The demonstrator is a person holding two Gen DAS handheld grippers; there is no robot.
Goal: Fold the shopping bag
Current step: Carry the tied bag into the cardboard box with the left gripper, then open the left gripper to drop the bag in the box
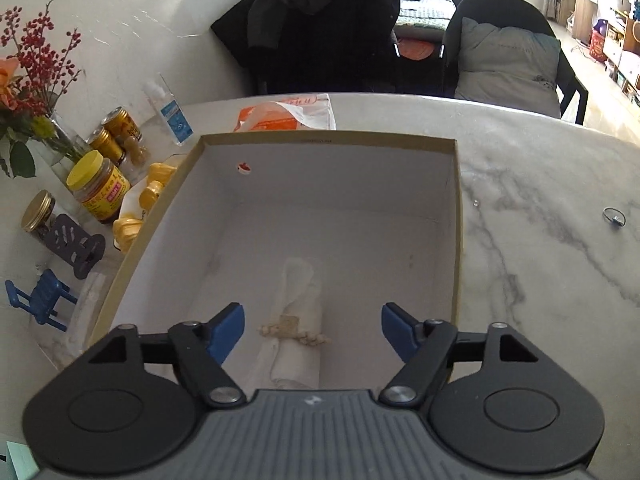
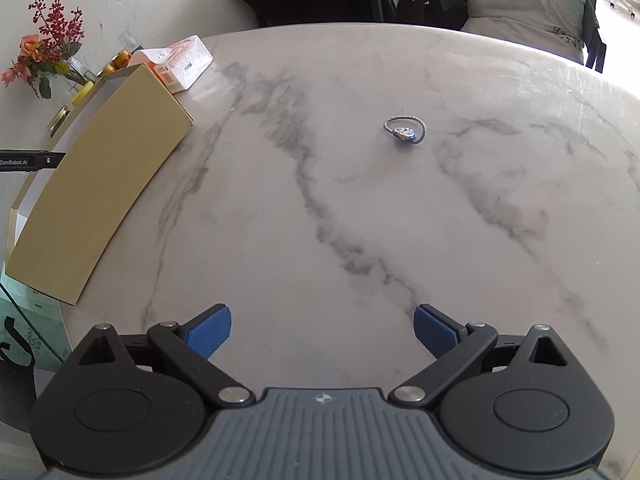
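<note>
Inside the shallow cardboard box (image 1: 457,216), on its white floor, one cream fabric shopping bag (image 1: 294,328) is lying rolled into a soft tube, a knotted tie cinching its middle. The left gripper (image 1: 313,330) is hanging above it, blue ribbed pads spread, gripping nothing. The right gripper (image 2: 322,330) is gaping empty over the veined marble table (image 2: 360,208), one small ring-shaped trinket (image 2: 405,131) lying ahead.

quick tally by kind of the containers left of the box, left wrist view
Gold-lidded cans: 2
Yellow-lidded jar: 1
Gold-lidded jar: 1
Clear bottle with blue label: 1
Glass vase with flowers: 1
Total: 6
</note>
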